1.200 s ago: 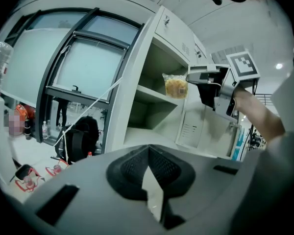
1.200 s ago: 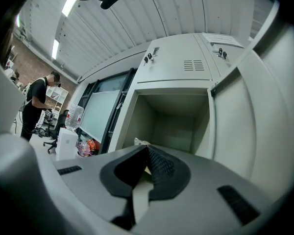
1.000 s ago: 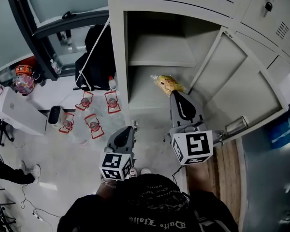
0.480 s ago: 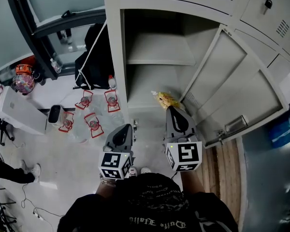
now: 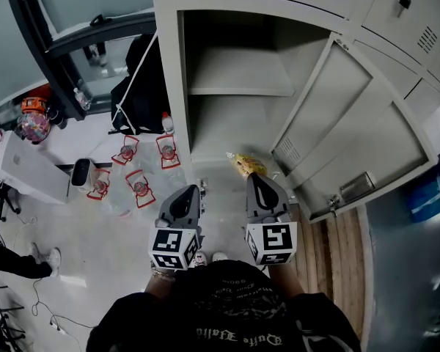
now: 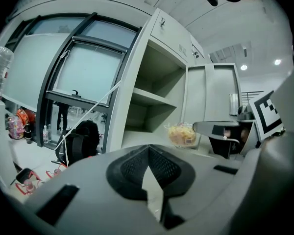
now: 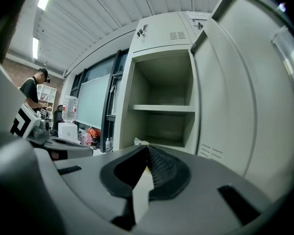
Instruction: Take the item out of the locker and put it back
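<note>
The little yellow snack bag is out of the locker. It hangs in the air just in front of the bottom space. The right gripper holds it by one edge, at 12 o'clock from its tip. Both jaws are pressed tight on the crinkly plastic. I think it pinches the edge because the bag is soft and light.

The left gripper is at 9 o'clock from the right one. Its jaws are pressed together with nothing in them, so it just waits. The door is swung wide toward 2 o'clock, so the way back in is free.

The print on the bag is too small to read. The cube on each gripper shows black and white squares, no words.
</note>
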